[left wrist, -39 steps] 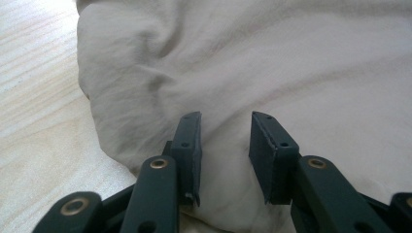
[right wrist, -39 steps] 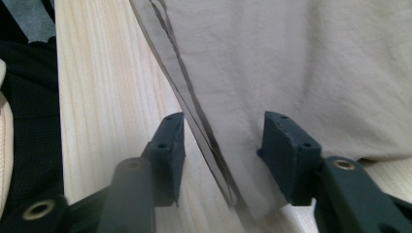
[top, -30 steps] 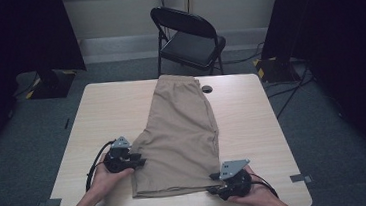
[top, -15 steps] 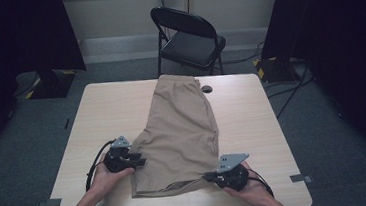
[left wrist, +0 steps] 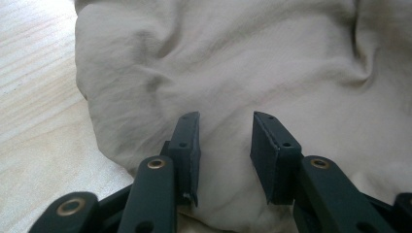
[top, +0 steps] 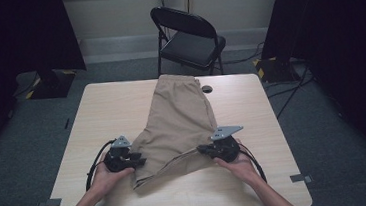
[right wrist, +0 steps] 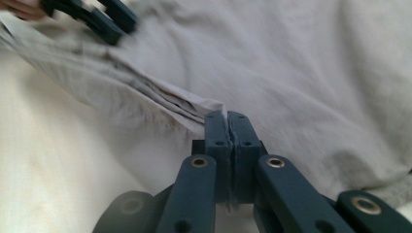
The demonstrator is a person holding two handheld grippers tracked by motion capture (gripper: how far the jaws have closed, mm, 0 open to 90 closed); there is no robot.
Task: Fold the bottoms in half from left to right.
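Note:
Khaki shorts [top: 180,118] lie on the wooden table [top: 106,109], waistband at the far edge and leg hems toward me. My left gripper [top: 138,162] rests at the left leg's hem. Its jaws stand open around a hump of the cloth [left wrist: 243,58] in the left gripper view, and the left gripper [left wrist: 223,119] is not pinching it. My right gripper [top: 200,150] is shut on the right leg's hem and holds that corner up off the table. The right gripper [right wrist: 226,115] grips layered cloth edges [right wrist: 184,104], with the left gripper [right wrist: 104,19] farther off.
A black folding chair [top: 190,37] stands behind the table's far edge. A small dark round thing [top: 207,89] sits on the table by the waistband. Bare tabletop lies to both sides of the shorts. Cables trail from both grippers toward me.
My right gripper has moved away from the front edge, inward and up, pulling the right hem corner with it. The bottom edge of the shorts now slants. The left gripper stayed put.

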